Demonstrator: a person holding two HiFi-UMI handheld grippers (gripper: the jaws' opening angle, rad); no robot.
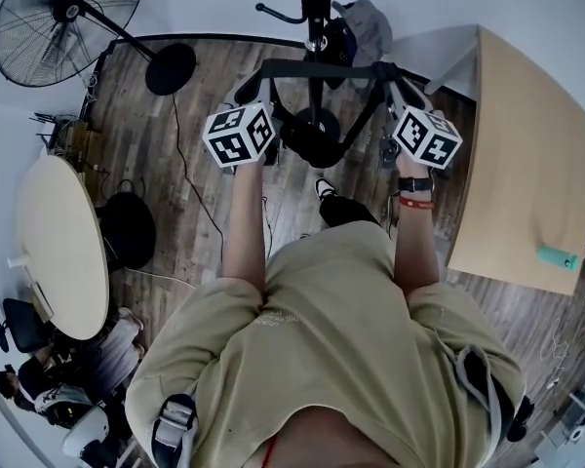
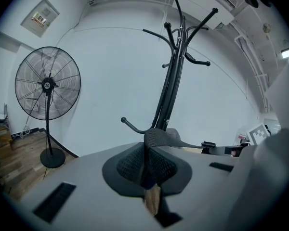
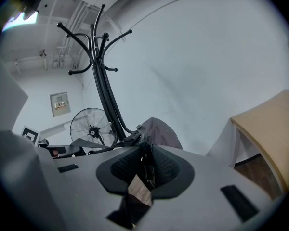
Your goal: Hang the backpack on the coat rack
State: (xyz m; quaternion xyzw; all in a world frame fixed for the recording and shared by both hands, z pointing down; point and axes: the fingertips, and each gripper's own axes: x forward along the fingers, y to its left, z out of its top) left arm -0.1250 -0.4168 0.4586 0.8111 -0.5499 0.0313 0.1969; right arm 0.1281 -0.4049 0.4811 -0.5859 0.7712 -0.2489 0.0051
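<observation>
Left tongs (image 2: 148,173): pressed together on a black mesh strap (image 2: 159,137) of the black fabric backpack (image 1: 331,149). The strap is clamped between the textured pads.

Right tongs (image 3: 147,170): pressed together on the backpack's other black webbing strap, at a buckle.

Head view: both tongs are held out in front of the person at the same height, left (image 1: 261,78) and right (image 1: 394,76). A black band (image 1: 288,68) is stretched level between them. The backpack body hangs below the band on 2 converging straps, above the dark wood-plank floor (image 1: 205,86). It is off the hooks, just in front of the pole of the black metal coat rack (image 1: 315,8).

Coat rack: upright, with curved hooks at the top and 1 low hook on each side in the gripper views (image 2: 172,76). A grey fabric item (image 3: 160,131) hangs on its lower part.

Surroundings:
- A black pedestal fan (image 1: 66,8) stands to the left of the rack.
- A light wood desk (image 1: 526,154) stands to the right, with a small teal object (image 1: 558,257) on it.
- A round pale desk (image 1: 58,247) stands far left.
</observation>
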